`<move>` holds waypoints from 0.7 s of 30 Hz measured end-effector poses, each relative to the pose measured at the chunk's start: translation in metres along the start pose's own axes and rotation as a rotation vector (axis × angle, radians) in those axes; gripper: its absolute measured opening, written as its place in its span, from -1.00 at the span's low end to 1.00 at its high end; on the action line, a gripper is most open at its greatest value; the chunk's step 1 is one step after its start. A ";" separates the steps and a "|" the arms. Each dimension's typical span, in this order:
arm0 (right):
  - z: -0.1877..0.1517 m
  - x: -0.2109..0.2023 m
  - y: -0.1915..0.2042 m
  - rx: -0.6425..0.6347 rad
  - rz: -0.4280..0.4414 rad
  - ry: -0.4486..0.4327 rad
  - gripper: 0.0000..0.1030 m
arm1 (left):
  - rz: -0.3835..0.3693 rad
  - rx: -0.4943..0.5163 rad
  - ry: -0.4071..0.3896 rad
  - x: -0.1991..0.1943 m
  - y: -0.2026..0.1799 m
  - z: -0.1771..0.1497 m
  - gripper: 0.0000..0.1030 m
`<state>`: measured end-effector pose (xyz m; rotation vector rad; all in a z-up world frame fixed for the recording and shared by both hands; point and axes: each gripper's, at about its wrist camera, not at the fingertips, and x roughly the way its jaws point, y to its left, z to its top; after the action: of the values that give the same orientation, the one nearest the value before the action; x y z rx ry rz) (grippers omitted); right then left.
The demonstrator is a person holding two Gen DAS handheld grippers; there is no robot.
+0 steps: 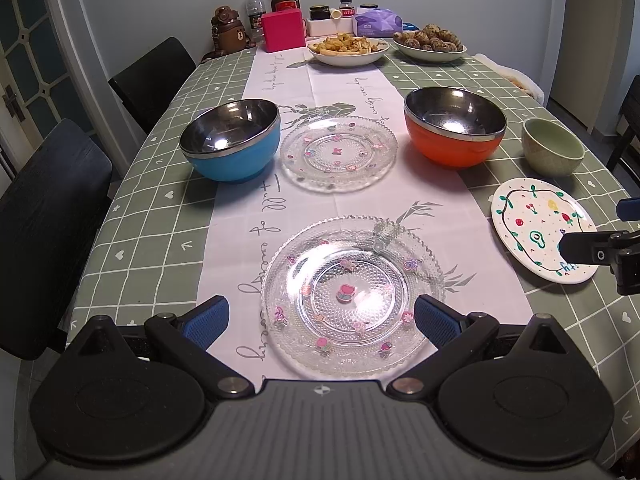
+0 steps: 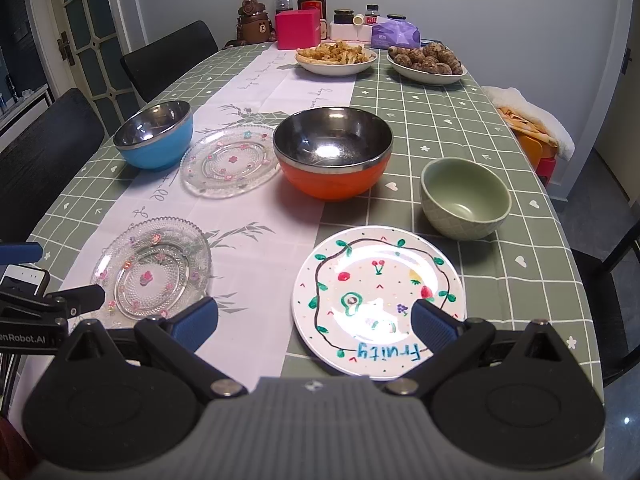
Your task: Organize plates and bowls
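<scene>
Left tongs [image 1: 322, 320] spread, empty, above the near glass plate [image 1: 352, 296]. Right tongs [image 2: 314, 326] spread, empty, over the painted plate [image 2: 378, 304]. Both plates lie flat on the table [image 1: 160, 208]: thin rims risk slipping. Beyond: second glass plate [image 1: 338, 154], blue bowl [image 1: 230, 146], orange bowl [image 1: 454, 132], green bowl [image 1: 554, 152]; stacking glass carelessly may chip it.
</scene>
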<state>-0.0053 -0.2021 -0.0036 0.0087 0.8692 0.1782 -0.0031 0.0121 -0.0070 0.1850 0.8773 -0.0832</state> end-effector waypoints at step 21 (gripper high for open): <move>-0.010 0.001 -0.004 -0.020 0.132 -0.128 0.95 | -0.117 -0.077 -0.061 0.002 0.012 -0.001 0.84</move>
<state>-0.0118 -0.2065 -0.0106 0.0586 0.7397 0.3066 -0.0007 0.0236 -0.0081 0.0584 0.8288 -0.1626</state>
